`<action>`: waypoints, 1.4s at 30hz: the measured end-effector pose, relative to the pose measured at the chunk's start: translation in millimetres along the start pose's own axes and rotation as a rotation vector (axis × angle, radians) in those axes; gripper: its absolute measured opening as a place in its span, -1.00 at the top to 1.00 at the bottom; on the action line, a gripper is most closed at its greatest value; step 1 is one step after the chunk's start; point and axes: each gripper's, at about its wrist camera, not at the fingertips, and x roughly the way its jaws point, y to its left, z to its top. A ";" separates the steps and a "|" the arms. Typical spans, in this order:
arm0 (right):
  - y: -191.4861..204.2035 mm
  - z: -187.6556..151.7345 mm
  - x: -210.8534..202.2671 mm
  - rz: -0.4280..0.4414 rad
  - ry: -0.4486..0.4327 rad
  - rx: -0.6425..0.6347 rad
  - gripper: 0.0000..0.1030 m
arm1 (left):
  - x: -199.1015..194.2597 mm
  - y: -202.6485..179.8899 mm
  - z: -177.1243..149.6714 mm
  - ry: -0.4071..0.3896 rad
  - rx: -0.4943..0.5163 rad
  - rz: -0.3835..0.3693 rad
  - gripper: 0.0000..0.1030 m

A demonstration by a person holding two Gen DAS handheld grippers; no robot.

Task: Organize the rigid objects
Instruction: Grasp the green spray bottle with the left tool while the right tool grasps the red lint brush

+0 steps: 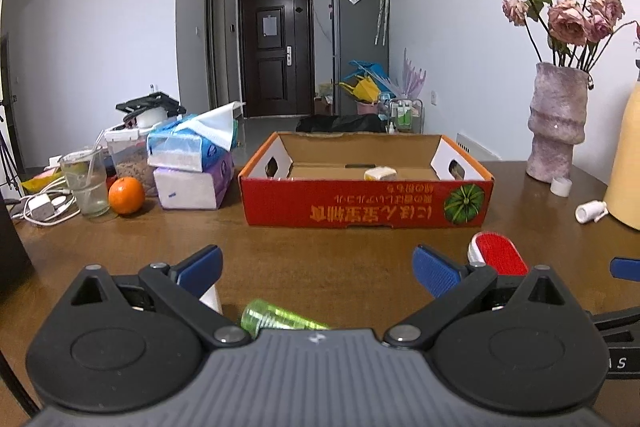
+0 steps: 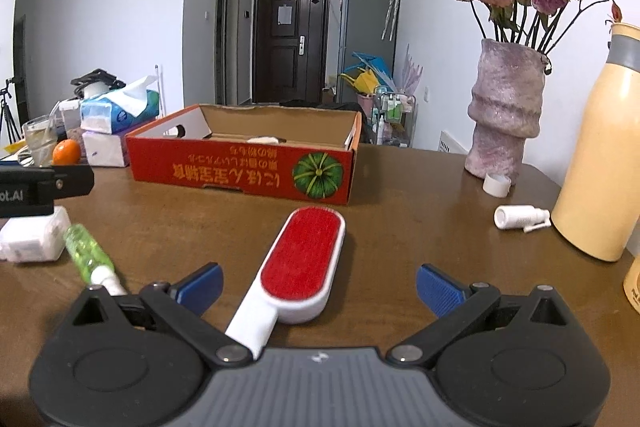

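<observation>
A red cardboard box (image 1: 366,205) (image 2: 244,169) stands open on the brown table, with a pale small block (image 1: 380,173) inside. My left gripper (image 1: 318,267) is open above the table, a green spray bottle (image 1: 280,319) lying just under its body. My right gripper (image 2: 320,285) is open too, and a red-and-white lint brush (image 2: 302,263) (image 1: 498,253) lies between its fingers, untouched. The green bottle (image 2: 86,251) and a white adapter (image 2: 34,239) lie to the brush's left. A small white bottle (image 2: 520,217) (image 1: 591,211) and a white cap (image 2: 496,184) (image 1: 560,185) rest near the vase.
A purple vase (image 1: 556,123) (image 2: 506,119) of dried roses and a yellow flask (image 2: 600,155) stand at the right. At the left are tissue packs (image 1: 192,163), an orange (image 1: 126,195), a glass (image 1: 86,183) and cables (image 1: 42,205).
</observation>
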 end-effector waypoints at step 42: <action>10.9 -3.6 33.5 0.012 0.025 0.067 -0.06 | 46.6 28.7 -31.1 0.193 0.054 -0.117 -1.00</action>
